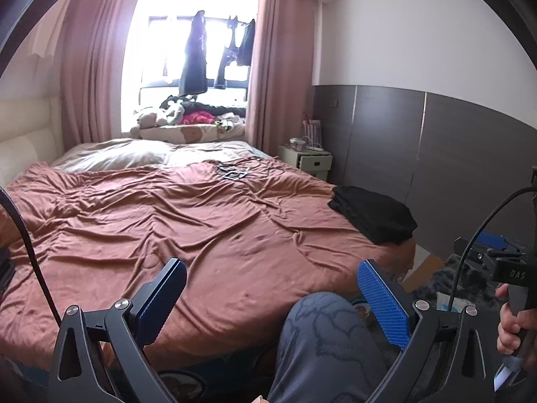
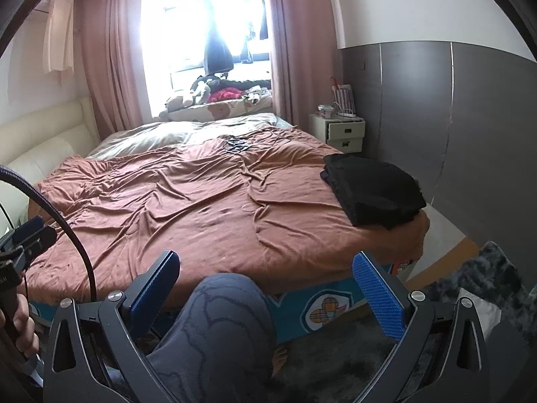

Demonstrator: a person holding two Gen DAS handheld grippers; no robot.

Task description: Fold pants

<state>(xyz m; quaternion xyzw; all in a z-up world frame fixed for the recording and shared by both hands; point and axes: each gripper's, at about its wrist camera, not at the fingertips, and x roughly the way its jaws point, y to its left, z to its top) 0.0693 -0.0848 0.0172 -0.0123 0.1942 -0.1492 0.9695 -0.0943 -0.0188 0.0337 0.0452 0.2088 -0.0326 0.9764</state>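
The bed's rust-brown duvet [image 2: 208, 208] fills mid-frame. Folded black pants [image 2: 372, 191] lie at its right corner, right of centre. A knee in grey patterned trousers [image 2: 225, 312] sits low. My left gripper [image 1: 272, 305] and right gripper [image 2: 268, 299] both gape, holding nothing.

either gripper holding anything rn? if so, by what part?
Nothing held. Left gripper and right gripper are both open and empty, short of the bed. The folded black pants lie untouched at its right corner.
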